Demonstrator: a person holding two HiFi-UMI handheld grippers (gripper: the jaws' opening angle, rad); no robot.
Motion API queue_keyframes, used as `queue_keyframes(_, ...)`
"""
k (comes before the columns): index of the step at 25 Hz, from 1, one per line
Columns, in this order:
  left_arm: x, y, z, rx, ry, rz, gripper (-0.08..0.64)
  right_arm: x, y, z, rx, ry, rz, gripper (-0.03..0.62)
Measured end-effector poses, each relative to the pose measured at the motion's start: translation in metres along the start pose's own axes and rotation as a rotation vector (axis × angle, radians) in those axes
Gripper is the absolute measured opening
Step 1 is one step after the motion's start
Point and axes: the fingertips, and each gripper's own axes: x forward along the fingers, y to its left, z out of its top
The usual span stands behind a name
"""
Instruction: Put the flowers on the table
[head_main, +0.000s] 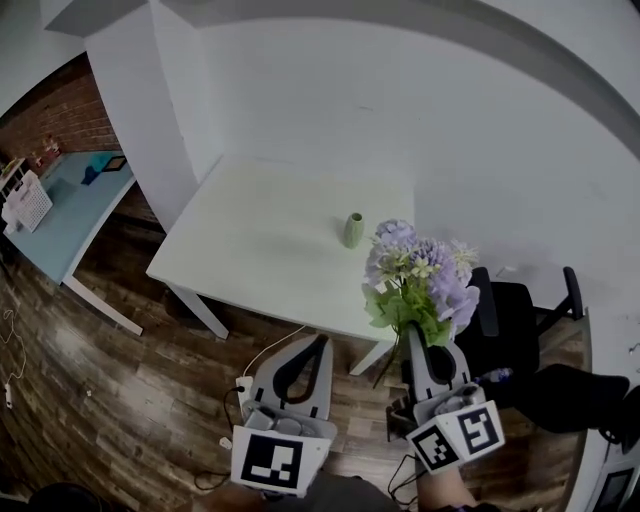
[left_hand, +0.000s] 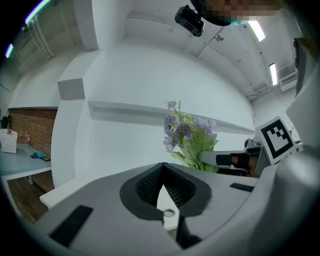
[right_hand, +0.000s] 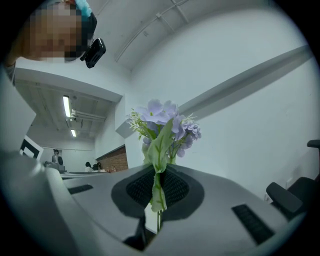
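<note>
Lilac, green-leaved flowers (head_main: 424, 266) stand upright, clamped in the right tongs (head_main: 416, 336).

You're in an office-like room: a white table (head_main: 250, 240), a black office chair (head_main: 512, 318), a blue desk (head_main: 70, 215) along a brick wall (head_main: 60, 115), wooden floor (head_main: 100, 400), and ceiling strip lights (left_hand: 257, 30).

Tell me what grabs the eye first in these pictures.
A bunch of purple flowers stands out, clamped by its stems in the right gripper, just off the near right corner of the white table. A small green vase stands on that table, towards its right side.
</note>
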Motion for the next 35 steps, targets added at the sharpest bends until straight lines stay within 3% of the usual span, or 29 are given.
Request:
queue_keyframes(11,0.005,0.001,-0.010,0.021,-0.070,-0.067,0.008,0.002,0.003,0.003,-0.046,-0.088,-0.016,0.014)
queue_keyframes(23,0.017,-0.002,-0.025,0.029,-0.044,-0.091,0.008,0.007,-0.005,-0.005,-0.044,-0.097,-0.024,0.014)
queue_keyframes(29,-0.061,-0.077,-0.078,0.038,0.025,-0.174,0.008,-0.118,0.004,-0.046,-0.022,-0.097,-0.116,0.014)
queue_keyframes(35,-0.071,-0.097,-0.077,0.076,-0.022,-0.149,0.008,-0.130,0.005,-0.044,-0.028,-0.141,-0.053,0.014)
